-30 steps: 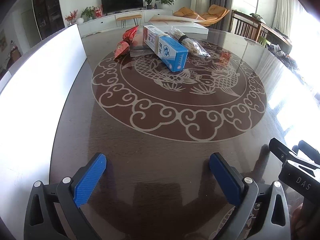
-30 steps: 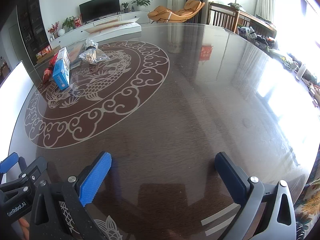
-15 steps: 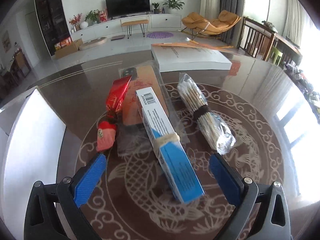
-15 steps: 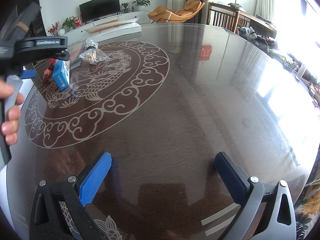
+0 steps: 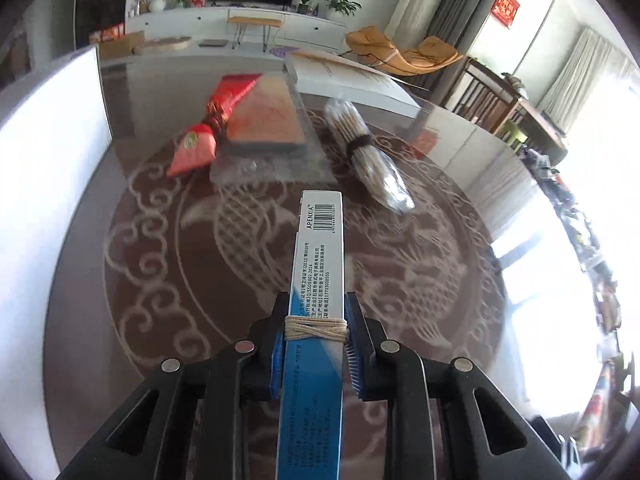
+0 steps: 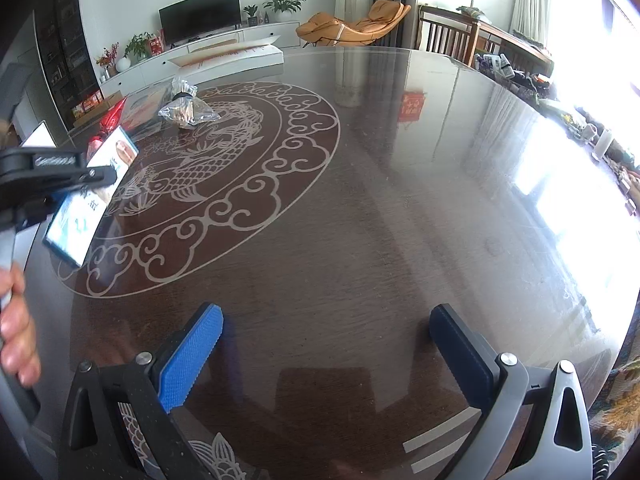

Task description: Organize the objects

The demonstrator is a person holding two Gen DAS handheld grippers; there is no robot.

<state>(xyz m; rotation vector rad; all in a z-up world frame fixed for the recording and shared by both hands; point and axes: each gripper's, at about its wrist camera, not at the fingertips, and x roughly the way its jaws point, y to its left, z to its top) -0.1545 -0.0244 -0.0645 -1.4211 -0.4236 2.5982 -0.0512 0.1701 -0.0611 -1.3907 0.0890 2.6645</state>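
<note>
Gripping the blue box (image 5: 318, 304), my left tongs (image 5: 316, 344) clamp its narrow sides at the string wrap, above the surface (image 5: 420, 280). It looks light, stiff cardboard; mid-length hold balances it. Right tongs (image 6: 326, 348) hang apart, empty.

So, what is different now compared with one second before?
The left tongs moved forward to the pile, closed on the blue box and lifted it off the table. The right tongs stayed open and unmoved; the red packet, the flat pack and the swab bundle kept their places.
</note>
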